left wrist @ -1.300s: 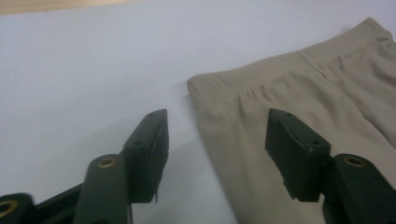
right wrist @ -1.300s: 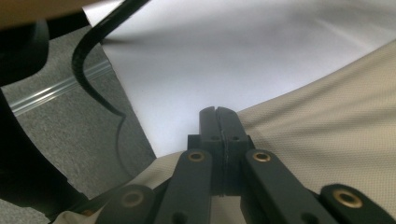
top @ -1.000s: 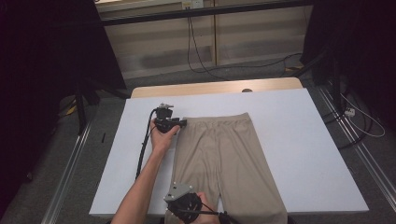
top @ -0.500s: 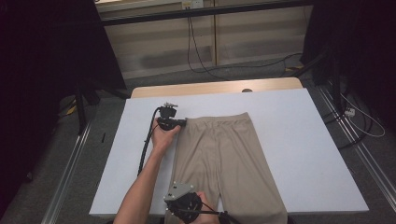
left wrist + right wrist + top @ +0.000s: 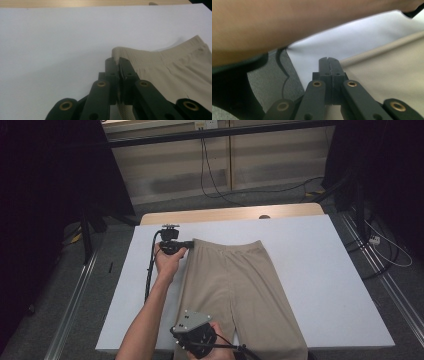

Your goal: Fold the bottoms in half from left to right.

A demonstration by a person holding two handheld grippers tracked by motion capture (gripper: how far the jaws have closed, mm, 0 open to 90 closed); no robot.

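Note:
Beige trousers (image 5: 240, 285) lie flat on the white table (image 5: 330, 270), waistband at the far end and legs running toward the near edge. My left gripper (image 5: 190, 243) is at the waistband's left corner. In the left gripper view its jaws (image 5: 117, 60) are shut on that corner of the cloth (image 5: 175, 72), which puckers up at the tips. My right gripper (image 5: 182, 336) is at the near edge, on the outer side of the left trouser leg. Its jaws (image 5: 329, 60) are pressed together at the edge of the cloth (image 5: 387, 75), which seems pinched between them.
The left forearm (image 5: 150, 315) stretches along the trousers' left side, and a black cable (image 5: 148, 270) trails beside it. The table's right half is bare white. Grey floor, metal rails (image 5: 75, 305) and loose cables (image 5: 220, 190) surround the table.
Both hands have come up slightly. The left gripper has drifted a little to the left with the waistband corner. The trousers otherwise lie as before.

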